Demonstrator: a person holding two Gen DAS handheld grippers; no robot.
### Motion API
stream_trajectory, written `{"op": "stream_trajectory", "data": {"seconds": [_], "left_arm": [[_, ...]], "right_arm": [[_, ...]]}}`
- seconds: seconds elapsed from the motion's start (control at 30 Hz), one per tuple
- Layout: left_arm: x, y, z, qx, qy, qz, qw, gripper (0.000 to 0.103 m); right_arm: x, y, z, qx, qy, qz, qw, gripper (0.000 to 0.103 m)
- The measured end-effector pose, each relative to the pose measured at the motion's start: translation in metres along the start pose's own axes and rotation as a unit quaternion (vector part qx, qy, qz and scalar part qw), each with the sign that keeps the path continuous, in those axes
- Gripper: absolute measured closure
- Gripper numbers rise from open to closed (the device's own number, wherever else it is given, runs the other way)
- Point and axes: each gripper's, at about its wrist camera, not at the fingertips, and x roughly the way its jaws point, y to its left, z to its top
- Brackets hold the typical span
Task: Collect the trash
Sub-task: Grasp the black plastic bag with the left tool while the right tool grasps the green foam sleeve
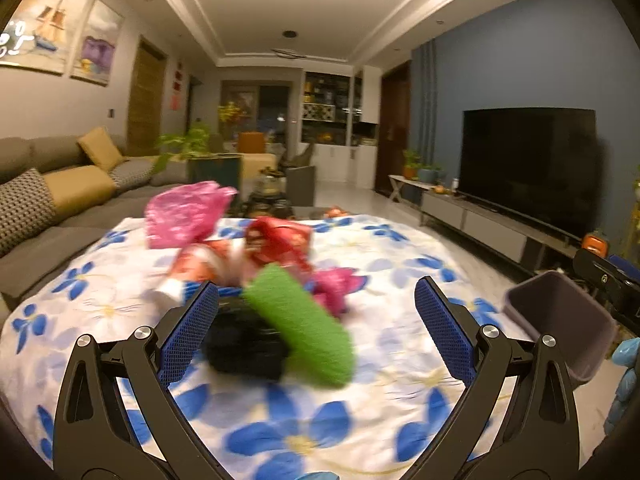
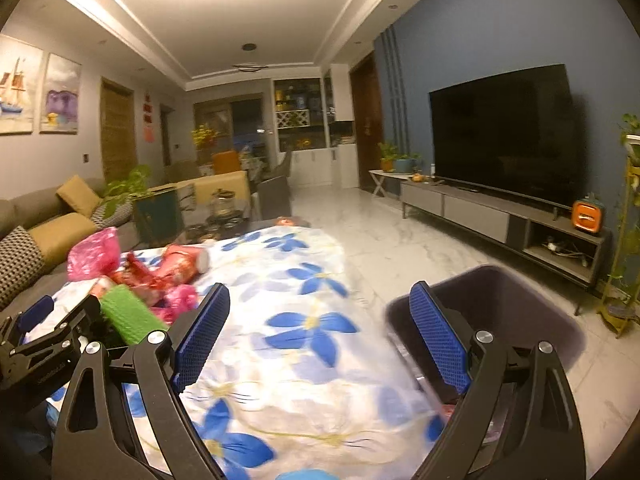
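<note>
A pile of trash lies on the flower-print tablecloth (image 1: pixel 360 392): a green foam sleeve (image 1: pixel 304 320), a black tray (image 1: pixel 244 348), red wrappers (image 1: pixel 276 244), a pink plastic bag (image 1: pixel 180 212) and a small pink wrapper (image 1: pixel 340 284). My left gripper (image 1: pixel 316 312) is open, with the green sleeve and black tray between its fingers, untouched. My right gripper (image 2: pixel 320 320) is open and empty, over the table's right edge next to the purple bin (image 2: pixel 500 320). The right wrist view also shows the green sleeve (image 2: pixel 128 312), the pink bag (image 2: pixel 94 254) and the left gripper's body at far left.
The purple bin (image 1: pixel 568 320) stands at the table's right side on the marble floor (image 2: pixel 400 240). A grey sofa (image 1: pixel 48 216) runs along the left, and a TV (image 2: pixel 504 132) on a low cabinet is at the right. A glass coffee table (image 2: pixel 224 216) stands beyond.
</note>
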Motion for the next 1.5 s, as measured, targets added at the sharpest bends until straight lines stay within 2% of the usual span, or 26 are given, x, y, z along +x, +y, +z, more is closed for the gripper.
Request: {"op": "stream_trajectory", "data": {"seconds": [0.33, 0.37, 0.67, 0.73, 0.93, 1.0, 1.03, 1.1, 1.2, 1.37, 1.5], "left_arm": [[0.003, 0.046, -0.01, -0.025, 0.009, 0.043, 0.9987, 0.006], [0.005, 0.049, -0.01, -0.028, 0.011, 0.045, 0.9985, 0.006], [0.019, 0.066, -0.017, -0.046, 0.015, 0.043, 0.9979, 0.006], [0.026, 0.068, -0.019, -0.045, 0.021, 0.04, 0.998, 0.009], [0.051, 0.073, -0.022, -0.063, 0.063, 0.0, 0.996, 0.034], [0.058, 0.076, -0.024, -0.072, 0.08, -0.008, 0.9942, 0.053], [0.062, 0.078, -0.025, -0.078, 0.089, -0.011, 0.9929, 0.059], [0.065, 0.082, -0.027, -0.089, 0.097, -0.016, 0.9912, 0.08], [0.063, 0.086, -0.028, -0.093, 0.097, -0.019, 0.9908, 0.096], [0.045, 0.099, -0.024, -0.108, 0.086, -0.02, 0.9903, 0.1], [0.021, 0.117, -0.014, -0.13, 0.059, -0.011, 0.9897, 0.101]], "right_arm": [[0.023, 0.05, -0.013, -0.018, 0.012, 0.041, 0.999, 0.015], [0.025, 0.055, -0.015, -0.019, 0.012, 0.044, 0.999, 0.017], [0.047, 0.075, -0.026, -0.021, 0.036, 0.07, 0.997, 0.021], [0.049, 0.078, -0.027, -0.021, 0.037, 0.072, 0.996, 0.021], [0.056, 0.088, -0.031, -0.031, 0.045, 0.084, 0.995, 0.021], [0.059, 0.094, -0.033, -0.038, 0.049, 0.089, 0.994, 0.022], [0.06, 0.098, -0.035, -0.041, 0.05, 0.092, 0.994, 0.022], [0.063, 0.104, -0.036, -0.047, 0.052, 0.097, 0.993, 0.023], [0.068, 0.114, -0.039, -0.054, 0.058, 0.107, 0.991, 0.023], [0.08, 0.133, -0.048, -0.07, 0.075, 0.126, 0.987, 0.027], [0.088, 0.151, -0.054, -0.082, 0.085, 0.141, 0.983, 0.028]]}}
